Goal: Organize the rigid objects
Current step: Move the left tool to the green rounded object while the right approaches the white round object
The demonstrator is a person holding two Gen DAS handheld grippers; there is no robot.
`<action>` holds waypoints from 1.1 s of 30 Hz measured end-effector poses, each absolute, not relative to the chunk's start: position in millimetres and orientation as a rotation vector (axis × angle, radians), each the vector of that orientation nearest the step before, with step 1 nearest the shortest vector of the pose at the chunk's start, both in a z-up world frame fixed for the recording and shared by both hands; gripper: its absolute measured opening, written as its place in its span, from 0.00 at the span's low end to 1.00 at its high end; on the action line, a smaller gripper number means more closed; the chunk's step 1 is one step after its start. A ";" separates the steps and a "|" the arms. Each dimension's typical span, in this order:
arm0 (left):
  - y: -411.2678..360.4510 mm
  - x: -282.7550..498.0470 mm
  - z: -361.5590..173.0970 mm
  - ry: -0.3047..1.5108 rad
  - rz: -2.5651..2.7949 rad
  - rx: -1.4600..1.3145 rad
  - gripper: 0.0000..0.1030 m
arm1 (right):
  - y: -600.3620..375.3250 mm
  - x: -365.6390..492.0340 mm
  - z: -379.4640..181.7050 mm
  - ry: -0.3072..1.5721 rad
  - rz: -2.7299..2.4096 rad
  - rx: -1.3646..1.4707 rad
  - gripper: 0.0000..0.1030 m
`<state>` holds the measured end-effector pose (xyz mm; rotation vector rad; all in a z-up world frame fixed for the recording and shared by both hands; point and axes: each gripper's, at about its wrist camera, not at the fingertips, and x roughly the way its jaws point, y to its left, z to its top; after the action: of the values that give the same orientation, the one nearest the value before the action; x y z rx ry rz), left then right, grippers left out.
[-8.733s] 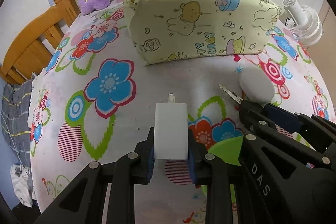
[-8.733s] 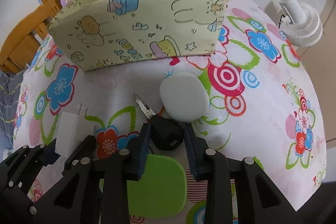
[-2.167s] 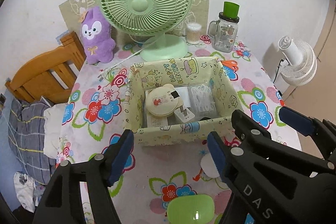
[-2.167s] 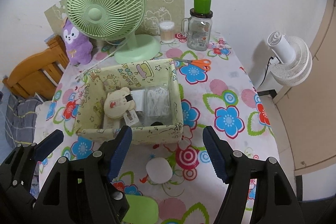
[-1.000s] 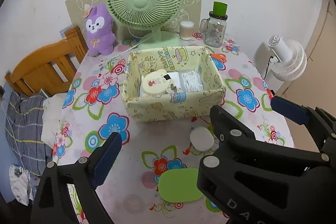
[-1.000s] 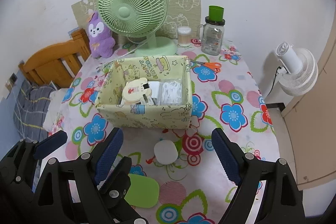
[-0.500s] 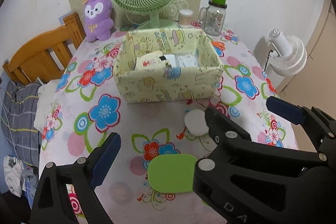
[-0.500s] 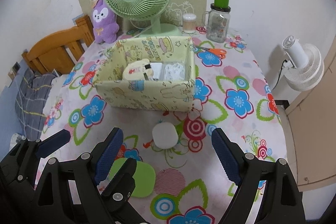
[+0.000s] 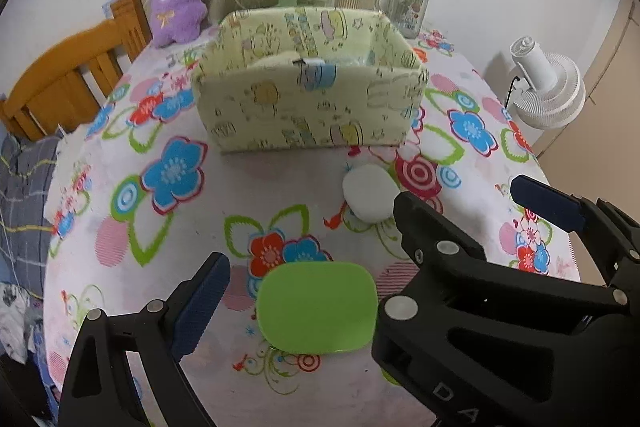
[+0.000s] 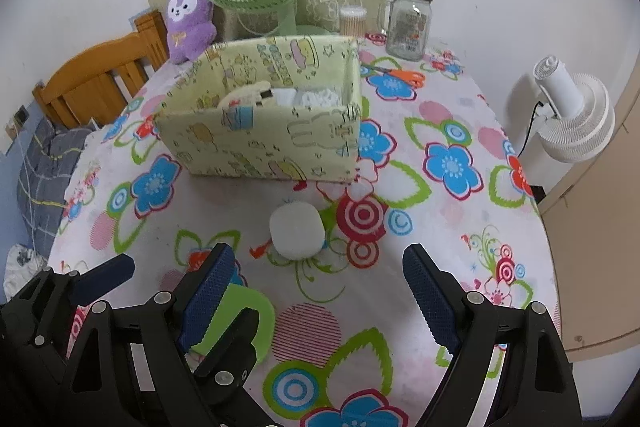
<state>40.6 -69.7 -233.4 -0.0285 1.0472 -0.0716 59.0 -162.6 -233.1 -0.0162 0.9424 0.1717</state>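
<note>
Green and flat with rounded corners, a pad (image 9: 316, 307) is seen lying on the floral table (image 9: 168, 227) between the wide-spread jaws of the left gripper (image 9: 296, 303), near a white puck (image 10: 297, 230) framed untouched by the wide-open right gripper (image 10: 320, 291), before a box (image 10: 260, 135).

The left hand-held gripper (image 9: 308, 291) is wide open over the flowery tabletop (image 9: 168, 227), with a flat green thing (image 9: 316, 307) between its fingers, a white round thing (image 9: 370, 197) a bit ahead on the right, and a yellow picture box (image 9: 308, 107) farther ahead.
</note>
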 end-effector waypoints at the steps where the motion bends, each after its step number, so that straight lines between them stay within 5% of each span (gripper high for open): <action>1: -70.4 40.0 -236.2 1.049 -0.069 -0.030 0.94 | -163.0 58.9 -236.9 0.947 0.170 -0.019 0.86; 33: -73.5 34.2 -308.3 1.079 0.011 -0.021 1.00 | -177.5 55.3 -315.4 1.049 0.131 -0.036 0.86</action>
<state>34.2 -73.5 -308.3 -0.0208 1.0791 0.0111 55.3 -177.5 -315.4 -0.0363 1.0485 0.1305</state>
